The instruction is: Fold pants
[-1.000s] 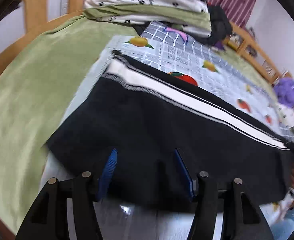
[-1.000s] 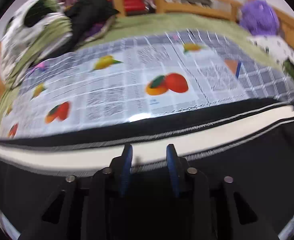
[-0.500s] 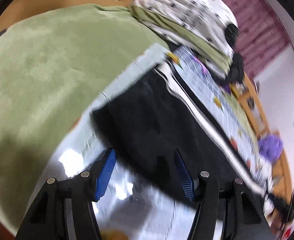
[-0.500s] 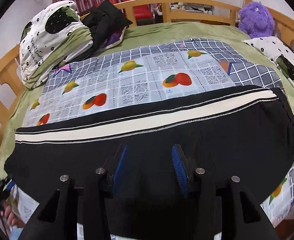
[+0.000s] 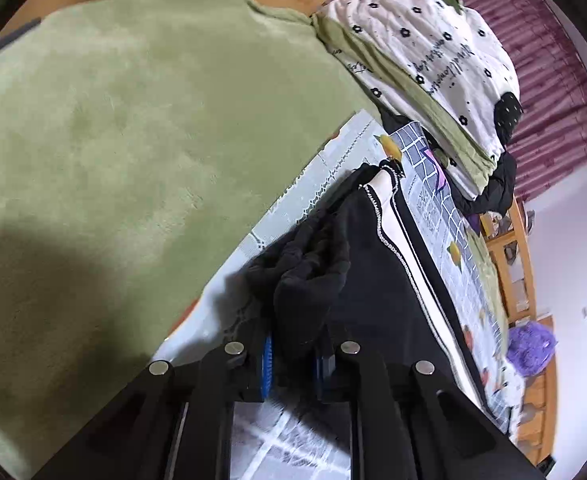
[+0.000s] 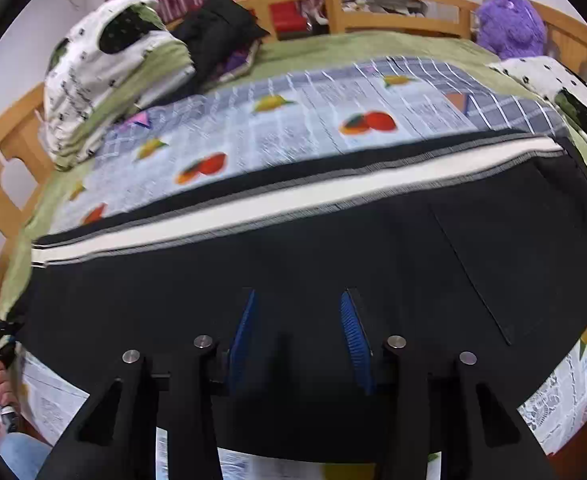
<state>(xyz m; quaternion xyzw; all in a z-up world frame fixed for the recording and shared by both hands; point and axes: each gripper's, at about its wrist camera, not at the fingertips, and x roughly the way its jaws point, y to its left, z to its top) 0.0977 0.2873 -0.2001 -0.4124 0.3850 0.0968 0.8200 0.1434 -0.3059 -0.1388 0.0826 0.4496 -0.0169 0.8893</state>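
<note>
Left gripper (image 5: 291, 360) is closing, pads pinching a bunched black hem of the pants (image 6: 333, 264), which lie flat across the fruit-print sheet (image 6: 293, 120). I've got the right gripper (image 6: 299, 336) closing too, jaws apart w/ nothing pinched, over the fabric.

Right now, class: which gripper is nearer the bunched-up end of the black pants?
Left. The left gripper is closing on the bunched end of the black pants; the right gripper hovers over their flat middle.

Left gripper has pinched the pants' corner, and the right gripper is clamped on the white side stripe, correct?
Not quite. The right gripper hovers over plain black fabric of the pants, short of the white stripe, jaws closing, as the right wrist view shows. The left gripper does pinch fabric.
</note>
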